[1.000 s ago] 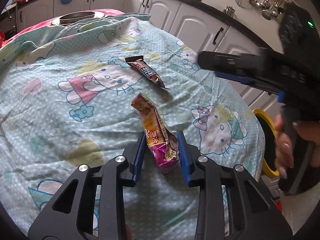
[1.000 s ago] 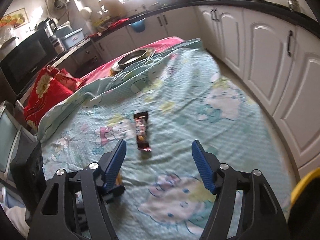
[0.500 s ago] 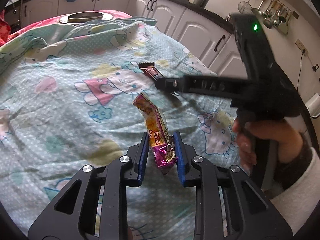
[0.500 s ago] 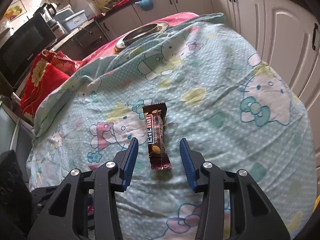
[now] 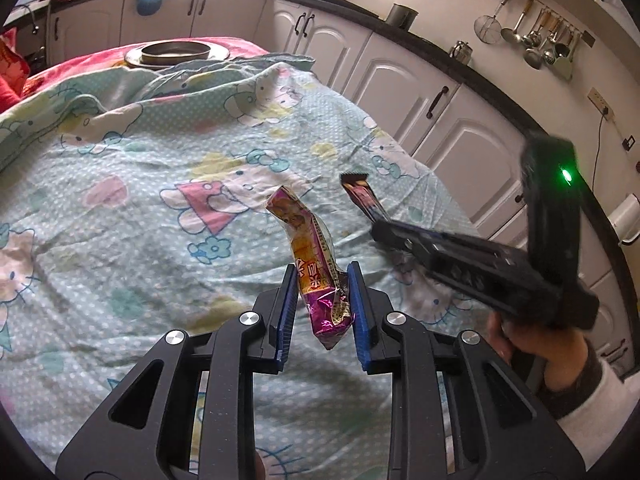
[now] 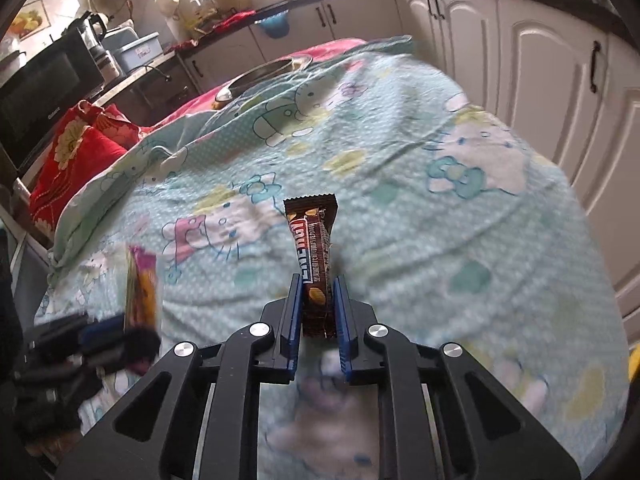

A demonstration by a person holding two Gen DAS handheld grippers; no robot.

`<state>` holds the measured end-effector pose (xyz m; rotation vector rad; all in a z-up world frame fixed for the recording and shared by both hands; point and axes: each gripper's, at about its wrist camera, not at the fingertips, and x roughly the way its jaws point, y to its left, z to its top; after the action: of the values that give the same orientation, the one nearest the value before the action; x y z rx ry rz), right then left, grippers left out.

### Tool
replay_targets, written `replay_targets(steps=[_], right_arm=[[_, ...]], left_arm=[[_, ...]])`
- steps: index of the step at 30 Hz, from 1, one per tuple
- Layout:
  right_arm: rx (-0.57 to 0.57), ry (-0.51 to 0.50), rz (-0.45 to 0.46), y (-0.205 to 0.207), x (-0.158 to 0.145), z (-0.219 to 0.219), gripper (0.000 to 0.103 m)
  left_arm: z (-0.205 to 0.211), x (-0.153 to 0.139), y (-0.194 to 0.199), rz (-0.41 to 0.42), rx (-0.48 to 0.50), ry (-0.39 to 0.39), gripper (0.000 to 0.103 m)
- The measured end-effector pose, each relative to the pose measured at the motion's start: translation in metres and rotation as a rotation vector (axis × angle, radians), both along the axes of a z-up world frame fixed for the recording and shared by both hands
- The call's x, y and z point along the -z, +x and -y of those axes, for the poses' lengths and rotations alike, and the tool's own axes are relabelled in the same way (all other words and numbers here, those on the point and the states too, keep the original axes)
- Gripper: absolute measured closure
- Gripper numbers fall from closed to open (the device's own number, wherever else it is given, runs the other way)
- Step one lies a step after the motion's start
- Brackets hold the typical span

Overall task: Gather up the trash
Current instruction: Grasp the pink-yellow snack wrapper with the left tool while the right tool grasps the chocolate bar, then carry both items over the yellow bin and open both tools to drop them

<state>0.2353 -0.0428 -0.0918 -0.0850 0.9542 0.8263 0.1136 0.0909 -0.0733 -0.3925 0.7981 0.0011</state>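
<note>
My left gripper (image 5: 322,276) is shut on a pink and orange snack wrapper (image 5: 310,256) and holds it above the Hello Kitty bedsheet (image 5: 140,200). My right gripper (image 6: 316,284) is shut on a brown chocolate bar wrapper (image 6: 314,248), which sticks forward from the jaws. In the left wrist view the right gripper (image 5: 380,232) holds the brown wrapper (image 5: 360,192) just over the sheet. In the right wrist view the left gripper (image 6: 116,332) with the pink wrapper (image 6: 140,288) shows blurred at the lower left.
A metal dish (image 5: 176,52) sits at the far end on a red blanket (image 5: 72,68). White kitchen cabinets (image 5: 400,72) run along the right side. A red pillow (image 6: 76,152) and a microwave (image 6: 44,92) stand at the left. A yellow rim (image 6: 634,364) shows at the right edge.
My right gripper has closed on the brown wrapper and lifted it. My left gripper stays shut on the pink wrapper and has raised it higher off the sheet.
</note>
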Motion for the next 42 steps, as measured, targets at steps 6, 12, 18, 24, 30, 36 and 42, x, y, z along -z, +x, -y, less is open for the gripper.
replay_targets(steps=[6,12,18,24,30,36,42], right_arm=[[0.047,0.053,0.032,-0.022,-0.013,0.042,0.088],[0.101,0.088,0.040,-0.036,-0.025,0.084,0.088],[0.173,0.108,0.060,-0.049,-0.033,0.131,0.088],[0.232,0.102,0.070,-0.056,-0.036,0.167,0.088],[0.328,0.116,0.088,-0.063,-0.038,0.211,0.088],[0.413,0.132,0.099,-0.064,-0.040,0.249,0.088],[0.486,0.135,0.114,-0.071,-0.039,0.281,0.088]], left_arm=[[0.015,-0.010,0.002,0.021,0.028,0.019,0.084],[0.037,-0.020,0.008,0.044,0.071,0.041,0.084],[0.064,-0.029,0.015,0.064,0.123,0.063,0.084],[0.094,-0.037,0.020,0.088,0.181,0.081,0.084],[0.121,-0.045,0.026,0.112,0.225,0.102,0.084],[0.146,-0.051,0.031,0.129,0.264,0.115,0.084],[0.170,-0.055,0.036,0.140,0.307,0.127,0.084]])
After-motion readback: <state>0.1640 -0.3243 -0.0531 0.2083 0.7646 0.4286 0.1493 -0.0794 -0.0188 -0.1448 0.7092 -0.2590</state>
